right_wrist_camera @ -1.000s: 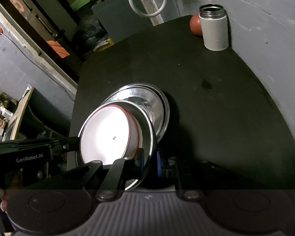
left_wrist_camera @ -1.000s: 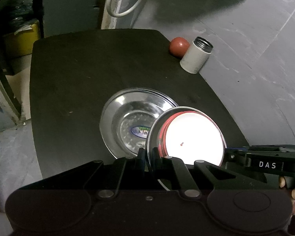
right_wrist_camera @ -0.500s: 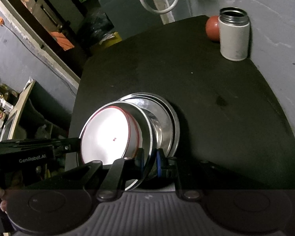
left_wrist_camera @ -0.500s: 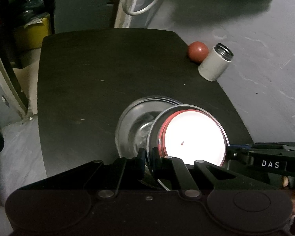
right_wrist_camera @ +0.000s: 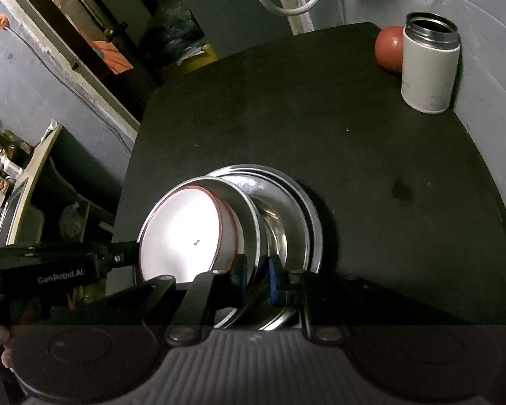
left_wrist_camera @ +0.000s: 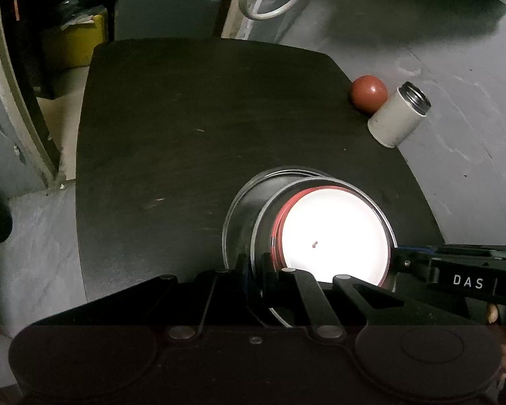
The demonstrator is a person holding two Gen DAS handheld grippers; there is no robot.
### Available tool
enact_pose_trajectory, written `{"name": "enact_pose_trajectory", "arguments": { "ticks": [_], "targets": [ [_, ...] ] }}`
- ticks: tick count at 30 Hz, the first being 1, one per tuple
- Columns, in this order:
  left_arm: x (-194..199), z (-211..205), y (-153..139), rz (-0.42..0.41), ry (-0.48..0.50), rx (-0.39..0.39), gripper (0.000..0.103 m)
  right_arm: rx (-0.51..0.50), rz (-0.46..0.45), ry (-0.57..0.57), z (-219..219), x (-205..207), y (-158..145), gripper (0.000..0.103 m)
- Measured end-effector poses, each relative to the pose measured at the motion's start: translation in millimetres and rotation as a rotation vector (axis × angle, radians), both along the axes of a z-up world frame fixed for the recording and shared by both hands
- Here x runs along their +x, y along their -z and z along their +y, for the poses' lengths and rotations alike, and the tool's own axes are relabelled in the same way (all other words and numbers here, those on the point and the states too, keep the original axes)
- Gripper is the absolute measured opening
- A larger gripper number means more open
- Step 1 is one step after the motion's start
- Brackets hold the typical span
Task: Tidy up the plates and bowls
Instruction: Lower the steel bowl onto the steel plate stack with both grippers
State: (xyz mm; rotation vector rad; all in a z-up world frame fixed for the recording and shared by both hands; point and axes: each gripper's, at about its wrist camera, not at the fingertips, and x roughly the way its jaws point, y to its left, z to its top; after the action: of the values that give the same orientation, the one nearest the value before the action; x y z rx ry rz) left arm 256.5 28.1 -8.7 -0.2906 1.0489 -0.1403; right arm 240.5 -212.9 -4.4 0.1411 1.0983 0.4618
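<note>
A steel bowl (left_wrist_camera: pixel 263 212) with a white, red-rimmed dish (left_wrist_camera: pixel 334 236) nested inside hangs tilted over a steel plate (left_wrist_camera: pixel 241 199) on the black table (left_wrist_camera: pixel 185 135). My left gripper (left_wrist_camera: pixel 254 268) is shut on the bowl's near rim. My right gripper (left_wrist_camera: pixel 393 260) grips the opposite rim. In the right wrist view, the right gripper (right_wrist_camera: pixel 256 271) clamps the steel bowl (right_wrist_camera: pixel 249 209) with blue pads, the white dish (right_wrist_camera: pixel 185 233) faces the camera, and the left gripper (right_wrist_camera: pixel 135 253) comes in from the left. The steel plate (right_wrist_camera: pixel 302 202) lies mostly behind the bowl.
A red ball (left_wrist_camera: pixel 368 93) and an open white canister (left_wrist_camera: pixel 398 118) stand at the table's far right edge, also in the right wrist view as the ball (right_wrist_camera: pixel 388 52) and canister (right_wrist_camera: pixel 428 67). Grey floor surrounds the table; clutter lies to the left.
Both grippers have carried the bowl and its dish across over the steel plate, which is now mostly covered. The grips have not changed.
</note>
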Motion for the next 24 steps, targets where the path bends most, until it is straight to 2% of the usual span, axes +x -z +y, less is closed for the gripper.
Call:
{"name": "enact_pose_trajectory", "arguments": {
  "ticks": [24],
  "targets": [
    [6.8, 1.2, 5.4, 0.003, -0.036, -0.012, 0.007, -0.014, -0.018, 0.013, 2.4, 3.7, 4.5, 0.014]
  ]
}}
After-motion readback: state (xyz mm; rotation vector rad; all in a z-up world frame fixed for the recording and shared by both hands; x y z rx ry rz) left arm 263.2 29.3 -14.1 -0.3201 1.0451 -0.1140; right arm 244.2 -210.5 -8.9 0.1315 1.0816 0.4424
